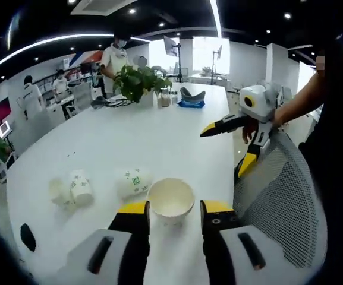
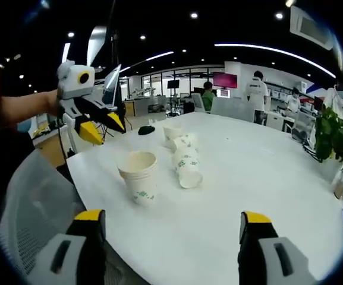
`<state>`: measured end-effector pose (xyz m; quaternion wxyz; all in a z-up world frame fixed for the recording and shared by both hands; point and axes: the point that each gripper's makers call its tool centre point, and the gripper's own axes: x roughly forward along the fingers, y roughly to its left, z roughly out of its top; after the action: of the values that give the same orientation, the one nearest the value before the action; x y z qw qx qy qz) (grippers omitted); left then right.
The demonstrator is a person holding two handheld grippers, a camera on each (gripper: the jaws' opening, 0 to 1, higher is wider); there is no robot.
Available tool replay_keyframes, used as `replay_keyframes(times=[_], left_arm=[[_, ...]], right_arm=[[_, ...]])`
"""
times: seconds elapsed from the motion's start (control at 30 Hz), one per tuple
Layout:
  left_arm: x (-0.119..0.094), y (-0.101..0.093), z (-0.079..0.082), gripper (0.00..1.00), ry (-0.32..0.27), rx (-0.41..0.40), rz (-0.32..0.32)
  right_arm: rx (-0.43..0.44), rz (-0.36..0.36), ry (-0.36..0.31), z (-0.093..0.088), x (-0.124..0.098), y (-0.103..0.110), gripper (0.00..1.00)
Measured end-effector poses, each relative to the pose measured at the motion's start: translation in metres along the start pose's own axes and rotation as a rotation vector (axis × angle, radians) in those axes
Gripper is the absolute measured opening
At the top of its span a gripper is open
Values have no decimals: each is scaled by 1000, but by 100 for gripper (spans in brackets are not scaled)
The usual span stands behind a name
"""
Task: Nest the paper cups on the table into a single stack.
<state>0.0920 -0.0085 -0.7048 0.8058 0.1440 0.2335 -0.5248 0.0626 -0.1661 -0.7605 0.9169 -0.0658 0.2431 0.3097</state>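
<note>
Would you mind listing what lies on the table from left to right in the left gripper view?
Black object → two lying paper cups → lying green-printed cup → upright cup stack → right claw over the table's edge.

Each tool (image 1: 174,215) has black jaws with yellow tips.

Table (image 2: 266,196) open; chair (image 1: 284,196) at edge

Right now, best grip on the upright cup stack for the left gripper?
Pinch the upright cup stack across its upper wall just under the open rim, coming in level from the table edge. It stands mouth up, already centred ahead of the open left gripper, and its round tapered wall suits opposing jaws.
</note>
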Motion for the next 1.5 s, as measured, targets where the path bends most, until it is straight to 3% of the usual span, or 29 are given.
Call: replay_keyframes(times=[0.3, 0.5, 0.8, 0.93, 1.07, 1.17, 1.5], left_arm=[[-22, 2, -19, 44, -34, -75, 93], [-30, 0, -32, 46, -86, -156, 147], [-38, -7, -60, 52, -83, -173, 231], [-39, -10, -63, 55, -117, -236, 239], [-38, -13, -70, 58, -115, -245, 261], [-38, -12, -71, 60, -107, -215, 275], [-37, -11, -65, 59, -165, -200, 276]], right_arm=[[-16, 16, -11, 18, 10, -5, 92], [-30, 28, -21, 34, 23, -12, 89], [-32, 30, -15, 48, 55, -30, 80], [-29, 32, 7, 49, 67, -34, 76], [-46, 39, 27, 51, 79, -37, 71], [-46, 37, 48, 49, 89, -41, 68], [13, 41, 100, 40, 123, -42, 60]])
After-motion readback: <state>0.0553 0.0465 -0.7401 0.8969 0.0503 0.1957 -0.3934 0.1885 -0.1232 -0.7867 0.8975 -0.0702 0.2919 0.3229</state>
